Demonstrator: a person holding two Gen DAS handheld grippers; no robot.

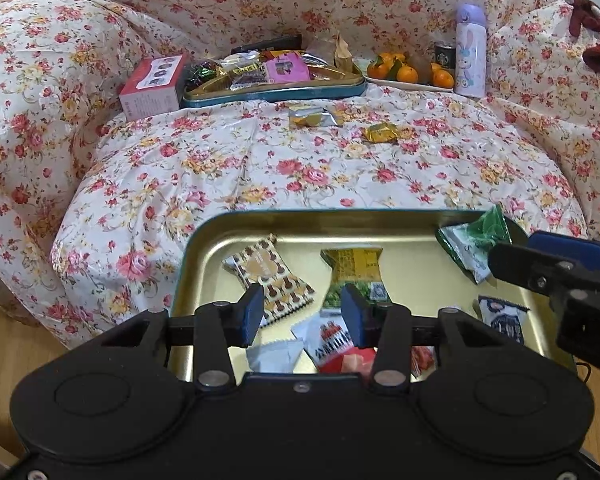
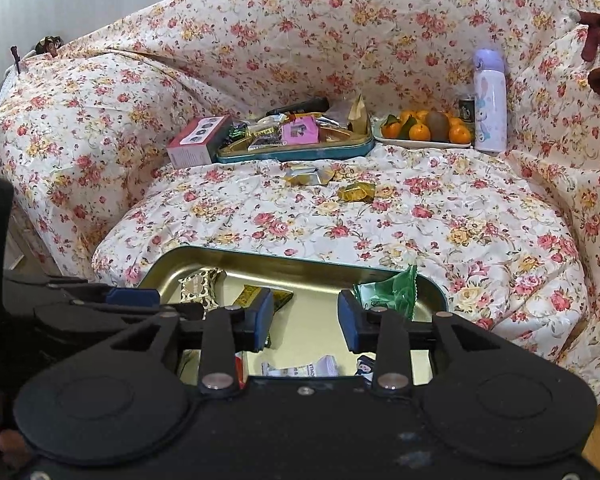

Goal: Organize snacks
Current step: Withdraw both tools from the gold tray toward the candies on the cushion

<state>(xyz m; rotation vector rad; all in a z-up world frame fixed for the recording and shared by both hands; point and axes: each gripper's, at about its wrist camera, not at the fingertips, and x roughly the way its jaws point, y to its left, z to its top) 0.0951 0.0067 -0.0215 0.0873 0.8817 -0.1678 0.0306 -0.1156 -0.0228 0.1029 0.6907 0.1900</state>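
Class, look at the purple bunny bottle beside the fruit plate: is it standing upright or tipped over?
Upright. The purple bottle stands on its base with its cap on top, beside the fruit plate.

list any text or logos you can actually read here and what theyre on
Starbucks siren logo, no readable words: on the dark can beside the purple bottle.
"D": white letter on the right gripper's black body.
Red and white packet in the near tin tray: print, too blurred to read.
Yellow packet: print too small.
Pink box: side print too small.
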